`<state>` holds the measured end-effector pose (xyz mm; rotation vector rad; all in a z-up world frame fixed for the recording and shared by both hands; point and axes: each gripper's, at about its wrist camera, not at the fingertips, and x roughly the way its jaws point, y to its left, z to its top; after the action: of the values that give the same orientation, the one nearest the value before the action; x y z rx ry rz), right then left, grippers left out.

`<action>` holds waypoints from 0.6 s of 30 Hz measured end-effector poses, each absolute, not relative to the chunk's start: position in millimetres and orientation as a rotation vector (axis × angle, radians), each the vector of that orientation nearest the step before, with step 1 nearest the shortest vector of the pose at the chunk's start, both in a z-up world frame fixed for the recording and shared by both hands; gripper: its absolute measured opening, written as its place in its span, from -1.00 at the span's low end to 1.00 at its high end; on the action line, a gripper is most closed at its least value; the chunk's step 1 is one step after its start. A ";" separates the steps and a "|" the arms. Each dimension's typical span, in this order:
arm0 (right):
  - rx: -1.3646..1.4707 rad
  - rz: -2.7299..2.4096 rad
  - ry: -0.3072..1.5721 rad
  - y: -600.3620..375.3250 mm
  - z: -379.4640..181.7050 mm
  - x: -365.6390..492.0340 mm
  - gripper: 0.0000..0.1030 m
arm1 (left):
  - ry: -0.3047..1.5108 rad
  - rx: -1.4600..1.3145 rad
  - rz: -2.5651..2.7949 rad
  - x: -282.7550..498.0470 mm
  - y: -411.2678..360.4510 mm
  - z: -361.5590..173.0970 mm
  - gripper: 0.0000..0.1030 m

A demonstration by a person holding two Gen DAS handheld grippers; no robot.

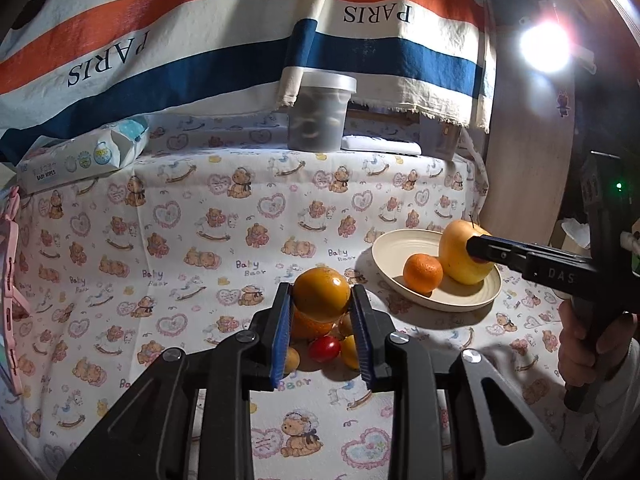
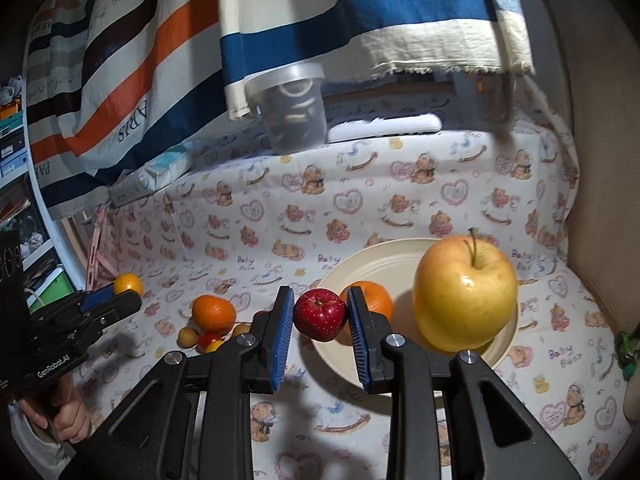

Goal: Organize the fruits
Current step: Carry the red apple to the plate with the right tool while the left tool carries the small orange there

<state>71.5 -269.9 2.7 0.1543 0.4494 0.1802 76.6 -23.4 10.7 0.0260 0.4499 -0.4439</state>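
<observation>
My left gripper [image 1: 321, 300] is shut on an orange fruit [image 1: 321, 294], held above a pile with a mandarin [image 1: 310, 325], a red cherry tomato [image 1: 324, 349] and small yellow fruits [image 1: 349, 350]. My right gripper [image 2: 320, 312] is shut on a small red apple [image 2: 320, 314], held over the near edge of a cream plate [image 2: 380, 260]. The plate holds a mandarin [image 2: 374, 294] and a big yellow apple [image 2: 464, 294]. The left wrist view shows the plate [image 1: 400, 246], its mandarin [image 1: 423, 273], the yellow apple [image 1: 460, 256] and the right gripper [image 1: 476, 250] beside it.
A bear-print cloth [image 1: 200, 232] covers the table. At the back stand a lidded plastic tub [image 1: 320, 114], a pack of baby wipes [image 1: 84, 156] and a white flat device [image 1: 380, 146]. Striped Paris towels [image 1: 200, 40] hang behind. A bright lamp [image 1: 546, 46] glares at right.
</observation>
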 end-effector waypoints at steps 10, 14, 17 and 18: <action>0.267 0.092 0.540 -298.5 -7.9 87.4 -0.45 | 0.467 0.066 -0.464 75.3 -37.5 8.5 -0.47; 0.256 0.076 0.536 -298.2 -8.4 86.6 -0.45 | 0.474 0.050 -0.497 74.2 -43.0 14.3 -0.47; 0.244 0.062 0.558 -297.5 -9.9 88.8 -0.45 | 0.485 0.064 -0.515 72.1 -51.2 21.1 -0.47; 0.243 0.057 0.568 -297.7 -11.0 89.7 -0.45 | 0.469 0.071 -0.524 68.3 -53.9 25.6 -0.47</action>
<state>89.7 -297.7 -11.0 0.2429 0.5682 0.0570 68.3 -53.9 25.6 0.0712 0.4688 -0.5244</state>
